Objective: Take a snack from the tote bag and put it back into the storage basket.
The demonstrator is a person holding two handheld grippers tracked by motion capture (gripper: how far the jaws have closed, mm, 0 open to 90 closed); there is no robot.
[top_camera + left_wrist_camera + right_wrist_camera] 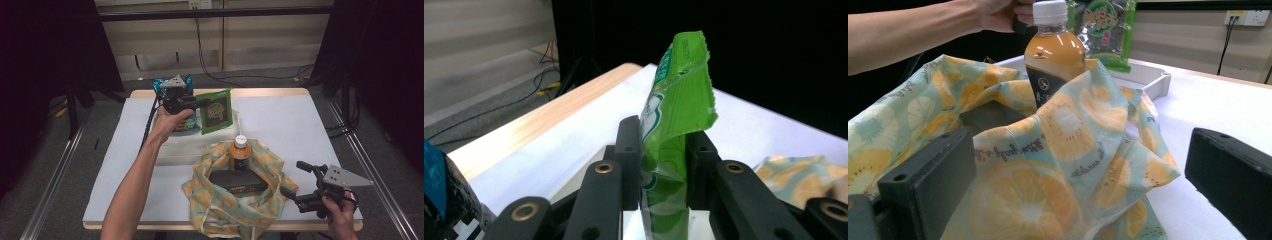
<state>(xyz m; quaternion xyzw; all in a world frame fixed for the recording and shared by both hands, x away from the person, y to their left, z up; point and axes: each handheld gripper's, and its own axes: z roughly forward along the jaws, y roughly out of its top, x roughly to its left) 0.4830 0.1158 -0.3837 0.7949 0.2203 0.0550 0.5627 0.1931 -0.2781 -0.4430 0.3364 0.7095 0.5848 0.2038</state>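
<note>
My left gripper is shut on the edge of a green snack packet, held upright over a white tray; in the left gripper view the green packet stands pinched between my two black jaws. A blue snack bag rests behind the left hand. A fruit-print cloth bag lies open near the table's front, with an orange drink bottle and a dark box inside. My right gripper stands open beside the bag's right edge. In the right gripper view the cloth bag lies between its wide jaws.
A white sheet covers the wooden table. Cables run across the floor behind the table. Dark stands and curtains flank both sides, and metal rails run along the floor.
</note>
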